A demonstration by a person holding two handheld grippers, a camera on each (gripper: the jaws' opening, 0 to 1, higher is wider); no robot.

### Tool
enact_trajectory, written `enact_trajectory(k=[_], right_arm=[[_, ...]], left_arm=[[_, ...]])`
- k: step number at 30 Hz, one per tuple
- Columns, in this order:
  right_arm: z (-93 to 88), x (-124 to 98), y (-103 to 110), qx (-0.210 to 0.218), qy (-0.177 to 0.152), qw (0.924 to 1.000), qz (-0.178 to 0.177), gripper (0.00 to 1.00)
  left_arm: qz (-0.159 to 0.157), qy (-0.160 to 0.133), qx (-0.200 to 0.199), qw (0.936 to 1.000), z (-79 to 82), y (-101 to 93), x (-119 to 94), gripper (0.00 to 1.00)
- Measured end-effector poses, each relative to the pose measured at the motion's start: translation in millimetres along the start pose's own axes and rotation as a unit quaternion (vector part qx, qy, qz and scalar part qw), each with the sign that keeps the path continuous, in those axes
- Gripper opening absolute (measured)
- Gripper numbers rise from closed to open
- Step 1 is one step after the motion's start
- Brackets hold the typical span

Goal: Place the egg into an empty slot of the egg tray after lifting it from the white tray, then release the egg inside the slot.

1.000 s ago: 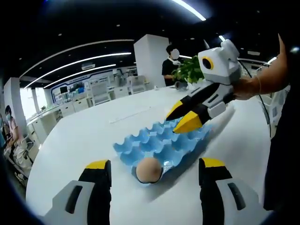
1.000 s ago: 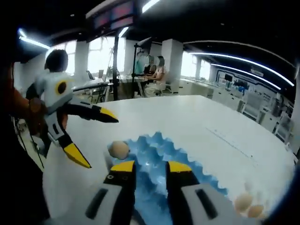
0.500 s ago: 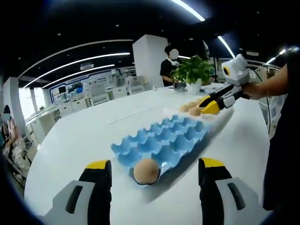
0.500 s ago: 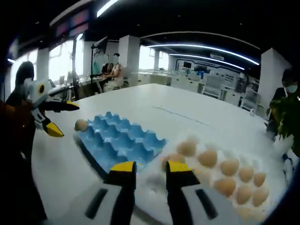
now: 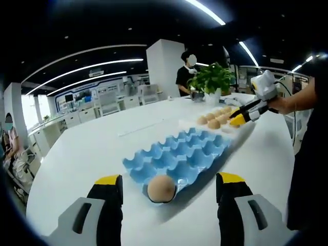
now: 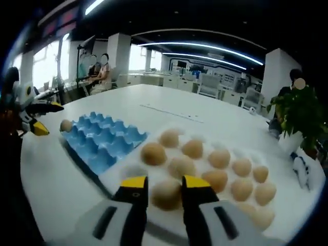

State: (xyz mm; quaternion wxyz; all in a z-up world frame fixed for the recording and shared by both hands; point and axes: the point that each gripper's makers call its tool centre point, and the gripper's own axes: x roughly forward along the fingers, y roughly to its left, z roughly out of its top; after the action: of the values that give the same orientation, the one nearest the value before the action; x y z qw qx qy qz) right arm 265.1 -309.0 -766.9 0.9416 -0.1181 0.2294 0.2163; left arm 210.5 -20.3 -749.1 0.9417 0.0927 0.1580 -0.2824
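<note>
No writing or brand mark can be read on anything here. In the right gripper view the right gripper point(image 6: 158, 183) sits low over the near edge of the white tray point(image 6: 123, 172), its yellow-tipped jaws a narrow gap apart with a brown egg point(image 6: 166, 193) showing between and just beyond the tips; whether the jaws press on it cannot be told, and the egg's long axis cannot be judged because the jaws cover its sides. More eggs lie in rows on the white tray, and the blue egg tray point(image 6: 102, 142) lies touching its left side on the white table point(image 6: 215, 117), running away to the left. One egg point(image 6: 66, 125) sits in the far corner slot of that tray, near the left gripper point(image 6: 37, 117) seen at the left edge. In the left gripper view the left gripper point(image 5: 166, 180) has its jaws spread wide and holds nothing, and that same egg stands in the nearest corner slot between them, its long axis roughly upright. A potted plant point(image 5: 210, 79) stands beyond the trays.
</note>
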Motion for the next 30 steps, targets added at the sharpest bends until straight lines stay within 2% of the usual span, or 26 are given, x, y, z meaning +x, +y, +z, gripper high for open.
enact_trajectory(k=[2,4,5,19,22,30], right_arm=[[-3.7,0,0,-0.002,0.006,1.0,0.001,0.28],[-17.5,2,3,-0.002,0.031,0.9994,0.013,0.29],[-11.8,1,-1,-0.002,0.013,0.9999,0.01,0.29],[-8.8,5,-3,-0.003,0.007,0.9999,0.014,0.24],[-6.5,2,-1,-0.029,0.003,0.9995,0.013,0.24],[16.3,-6,-7,-0.023,-0.022,0.9994,0.012,0.24]], left_arm=[[0.0,0.001,-0.001,1.0,-2.9,1.2,1,0.75],[0.0,0.001,-0.001,1.0,-5.3,2.1,1,0.75],[-0.001,0.002,0.0,1.0,-6.0,2.0,2,0.75],[-0.001,0.0,0.0,1.0,-4.5,2.9,1,0.73],[-0.001,-0.002,0.002,1.0,-1.8,2.4,1,0.73],[-0.002,0.0,0.005,1.0,1.9,-0.4,2,0.73]])
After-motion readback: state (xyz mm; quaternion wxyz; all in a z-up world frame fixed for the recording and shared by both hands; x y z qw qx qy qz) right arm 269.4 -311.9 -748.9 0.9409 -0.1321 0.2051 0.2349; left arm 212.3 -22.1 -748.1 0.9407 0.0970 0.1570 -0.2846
